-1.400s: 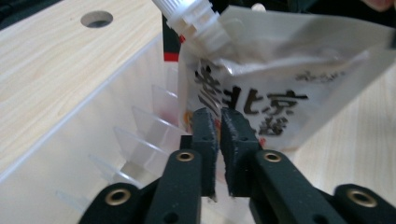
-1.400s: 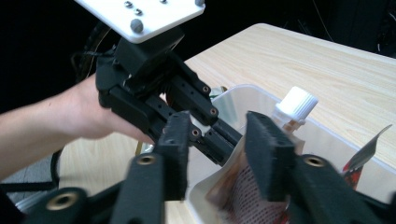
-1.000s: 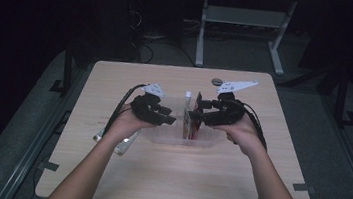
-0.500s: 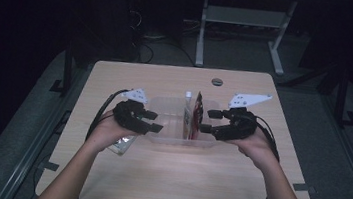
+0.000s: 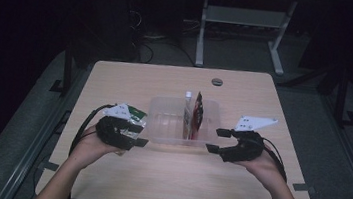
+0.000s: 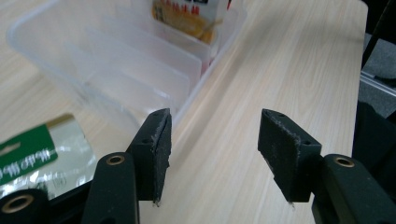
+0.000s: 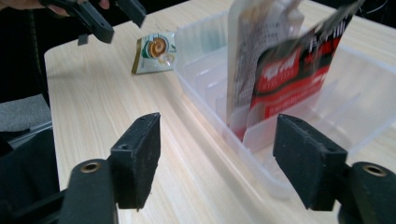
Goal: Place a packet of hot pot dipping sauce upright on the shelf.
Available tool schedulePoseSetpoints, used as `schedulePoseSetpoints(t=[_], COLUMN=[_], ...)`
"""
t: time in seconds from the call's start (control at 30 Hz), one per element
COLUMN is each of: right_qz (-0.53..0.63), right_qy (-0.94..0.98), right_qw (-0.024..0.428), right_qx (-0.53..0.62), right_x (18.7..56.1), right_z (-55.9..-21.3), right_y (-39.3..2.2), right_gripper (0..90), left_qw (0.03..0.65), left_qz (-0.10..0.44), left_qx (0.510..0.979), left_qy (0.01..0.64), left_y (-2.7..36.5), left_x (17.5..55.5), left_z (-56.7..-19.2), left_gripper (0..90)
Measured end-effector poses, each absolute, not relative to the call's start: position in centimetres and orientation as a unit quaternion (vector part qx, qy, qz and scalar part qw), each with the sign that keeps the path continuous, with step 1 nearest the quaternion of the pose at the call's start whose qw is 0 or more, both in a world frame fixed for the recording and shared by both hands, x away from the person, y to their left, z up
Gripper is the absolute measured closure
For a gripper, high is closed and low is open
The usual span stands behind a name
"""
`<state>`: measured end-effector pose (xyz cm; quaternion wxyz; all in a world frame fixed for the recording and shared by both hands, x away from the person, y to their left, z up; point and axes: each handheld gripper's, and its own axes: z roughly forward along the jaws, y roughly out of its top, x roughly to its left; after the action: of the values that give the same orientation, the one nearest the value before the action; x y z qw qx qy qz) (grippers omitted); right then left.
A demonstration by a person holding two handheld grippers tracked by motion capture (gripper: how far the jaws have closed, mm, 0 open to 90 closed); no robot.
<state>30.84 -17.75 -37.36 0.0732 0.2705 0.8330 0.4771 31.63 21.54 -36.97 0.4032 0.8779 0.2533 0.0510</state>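
Two packets (image 5: 194,115) stand upright in the clear divided tray (image 5: 161,123) at mid-worktop (image 5: 175,180); a green-and-silver sachet (image 5: 134,117) lies outside, perhaps next to go in. Left gripper (image 5: 140,141) and right gripper (image 5: 214,140) flank the tray, both open and empty.

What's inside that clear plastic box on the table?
The box is split by thin dividers into slots. Two packets stand upright toward one end: a pale packet and a red-and-black one. The other slots look empty. The packets' lower parts are blurred by the plastic.
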Motion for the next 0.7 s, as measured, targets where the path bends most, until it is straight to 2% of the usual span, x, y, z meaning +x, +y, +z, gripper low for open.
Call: schedulePoseSetpoints(t=[0.63, 0.7], right_qz=[0.442, 0.435], right_qy=[0.829, 0.831], right_qw=[0.092, 0.082], right_qx=[0.330, 0.337], right_x=[27.3, 26.9], right_z=[-42.7, -43.5], right_y=[-19.5, -19.7], right_gripper=[21.3, 20.3], left_qw=[0.378, 0.351], left_qz=[0.066, 0.074], left_qx=[0.870, 0.879], left_qy=[0.308, 0.314], left_y=[25.5, 25.9], left_x=[27.7, 27.4], left_z=[-40.5, -41.5], left_gripper=[45.0, 44.9])
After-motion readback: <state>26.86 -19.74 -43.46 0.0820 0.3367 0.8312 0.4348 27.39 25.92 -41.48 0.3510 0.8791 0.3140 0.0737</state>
